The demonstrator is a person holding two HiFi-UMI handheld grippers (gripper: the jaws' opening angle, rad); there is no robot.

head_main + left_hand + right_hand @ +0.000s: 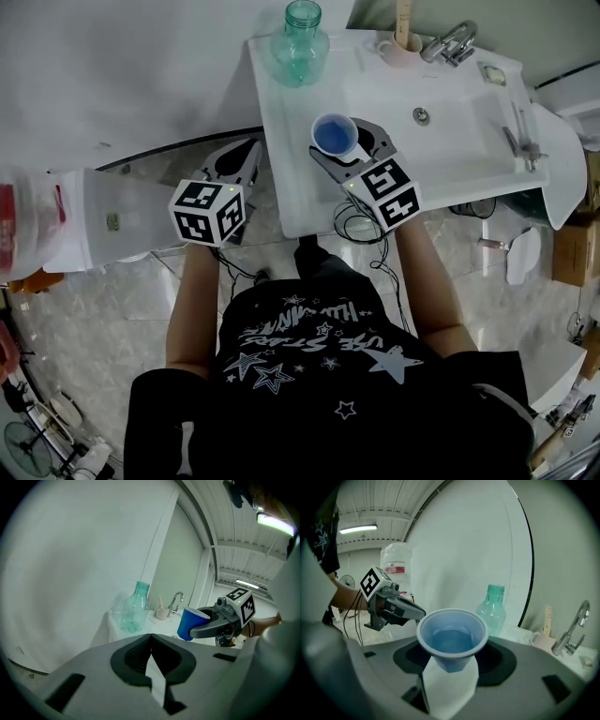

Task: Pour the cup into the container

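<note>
The right claw [343, 141] is clamped on a small blue plastic cup [334, 134], one jaw on each side of the cup's wall below the rim. The cup stands roughly upright, and the right gripper view shows liquid in it, well below the rim [452, 637]. It is held over the near left part of the white tabletop [289, 199], which is moulded in one piece with a sink basin [473, 127].

The container, a pale green see-through plastic bottle [300, 45] with an open neck, stands upright at the far left corner of the tabletop. It is beyond the cup and clearly apart from it. In the right gripper view the bottle [492, 611] rises just behind the cup's rim, to the right.

The left claw [247, 148] has its jaws drawn together at the tips, with nothing between them. It hangs beside the left edge of the tabletop, over the marbled floor [122, 300], and points toward the bottle.

A chrome tap [448, 43] and a small pale mug [399, 51] with a wooden stick in it stand at the back of the basin
</note>
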